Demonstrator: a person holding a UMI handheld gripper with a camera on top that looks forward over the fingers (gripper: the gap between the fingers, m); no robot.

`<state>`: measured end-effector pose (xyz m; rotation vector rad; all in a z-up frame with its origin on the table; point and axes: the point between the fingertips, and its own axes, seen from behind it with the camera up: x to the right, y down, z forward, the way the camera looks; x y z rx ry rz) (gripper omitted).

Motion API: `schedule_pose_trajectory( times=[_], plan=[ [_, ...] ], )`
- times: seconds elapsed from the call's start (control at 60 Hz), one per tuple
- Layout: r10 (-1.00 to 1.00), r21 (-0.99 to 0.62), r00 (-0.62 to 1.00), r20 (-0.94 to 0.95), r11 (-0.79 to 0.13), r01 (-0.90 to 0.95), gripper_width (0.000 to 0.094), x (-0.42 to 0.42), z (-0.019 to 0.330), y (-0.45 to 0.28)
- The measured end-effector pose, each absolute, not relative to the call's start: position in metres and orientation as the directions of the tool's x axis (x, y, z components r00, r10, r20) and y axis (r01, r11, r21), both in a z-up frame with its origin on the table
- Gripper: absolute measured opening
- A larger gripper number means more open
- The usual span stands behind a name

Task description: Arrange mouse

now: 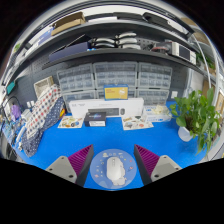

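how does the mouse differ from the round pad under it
The mouse is white and a raised oval; the pad is pale blue, flat and round. The mouse is smaller and lies inside the pad's rim, while the pad rests directly on the blue table. Both lie between the fingers of the gripper, whose jaws are open with gaps at either side.

The gripper [113, 168] has two fingers, and each one looks like a pale grey wedge that narrows to a point at its tip. On the inner face of each finger there is a magenta pad [79, 158] with fine parallel ridges, triangular in outline like the finger itself.
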<state>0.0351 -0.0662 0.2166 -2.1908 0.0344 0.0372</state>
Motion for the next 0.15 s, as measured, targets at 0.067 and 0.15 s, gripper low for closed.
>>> schedule_pose_trajectory(
  times=[0.067,0.15],
  plan=[
    [-0.008,-0.812,0.999,-0.047,-0.582,-0.042,0.0815,0.0348,0.2158,-0.0679],
    [-0.009,-0.809,0.998,-0.055,-0.585,-0.050,0.0813,0.0352,0.2154,-0.0700]
  ],
)
